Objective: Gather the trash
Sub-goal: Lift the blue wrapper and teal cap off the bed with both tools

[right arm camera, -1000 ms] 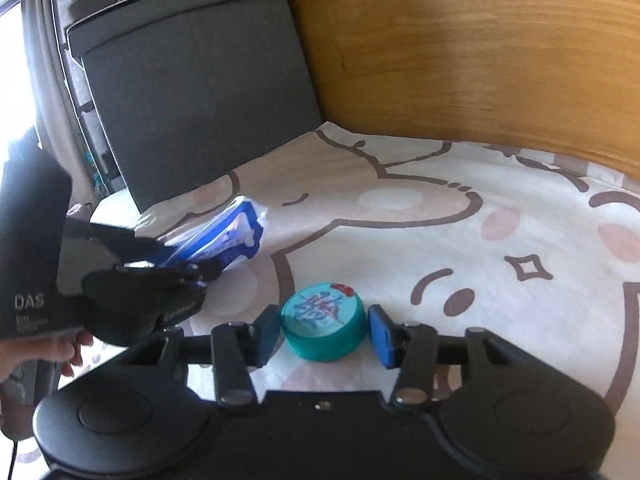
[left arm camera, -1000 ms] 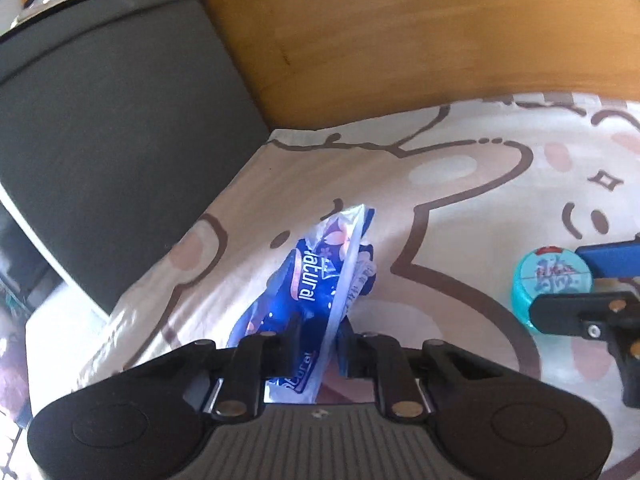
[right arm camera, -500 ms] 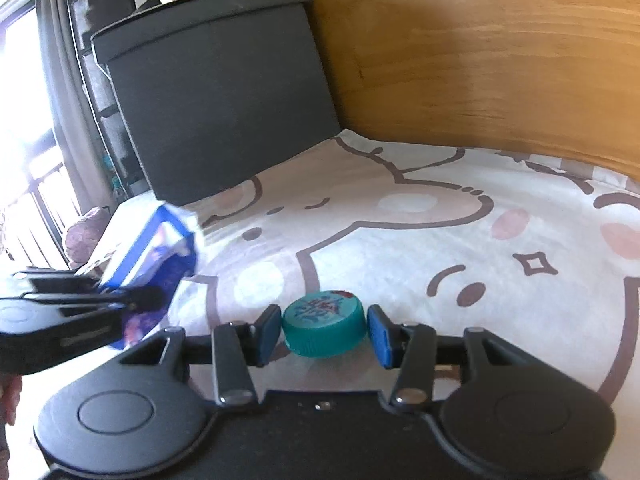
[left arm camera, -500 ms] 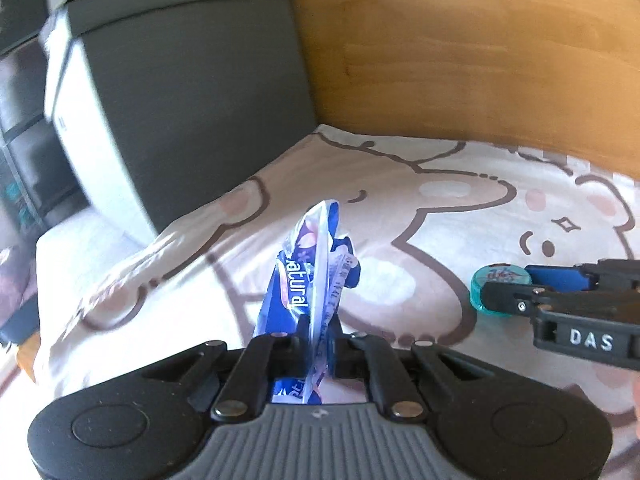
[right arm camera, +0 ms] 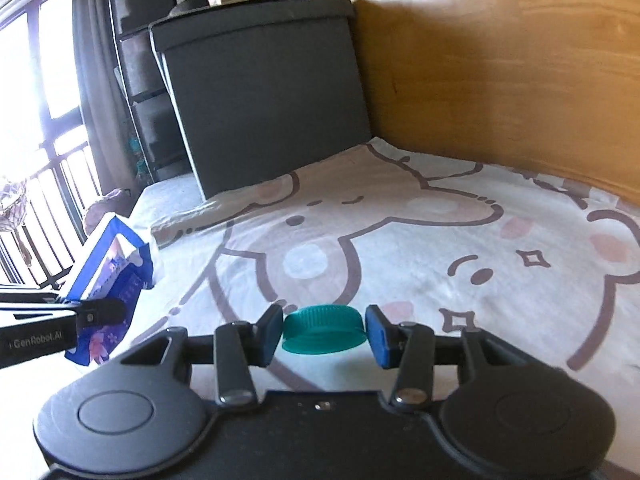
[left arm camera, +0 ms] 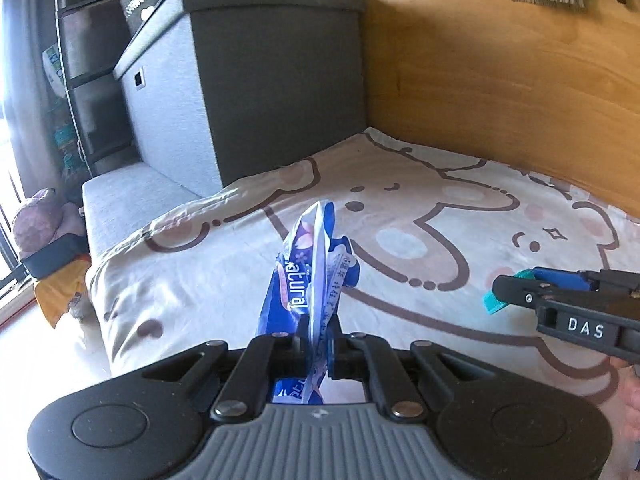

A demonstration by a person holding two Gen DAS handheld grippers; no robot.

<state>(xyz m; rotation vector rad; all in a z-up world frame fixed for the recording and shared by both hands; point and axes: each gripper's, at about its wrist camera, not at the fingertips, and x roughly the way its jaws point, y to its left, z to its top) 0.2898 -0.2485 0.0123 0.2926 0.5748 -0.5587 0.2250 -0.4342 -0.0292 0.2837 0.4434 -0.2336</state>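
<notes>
A crumpled blue and white plastic wrapper stands up from my left gripper, which is shut on its lower part above the cartoon bed sheet. In the right wrist view the same wrapper hangs at the far left, beyond the bed's edge. A teal bottle cap is pinched edge-on and tilted between the blue pads of my right gripper, clear of the sheet. From the left wrist view, the right gripper enters at the right with a bit of the cap showing.
A tall dark grey box stands at the bed's far left corner against the wooden headboard. Dark drawers and a window railing lie further left. A plush toy sits on the floor by the bed.
My left gripper has drawn back and up off the bed with the wrapper pinched tighter. My right gripper has lifted the cap off the sheet, and the cap now tilts edge-on.
</notes>
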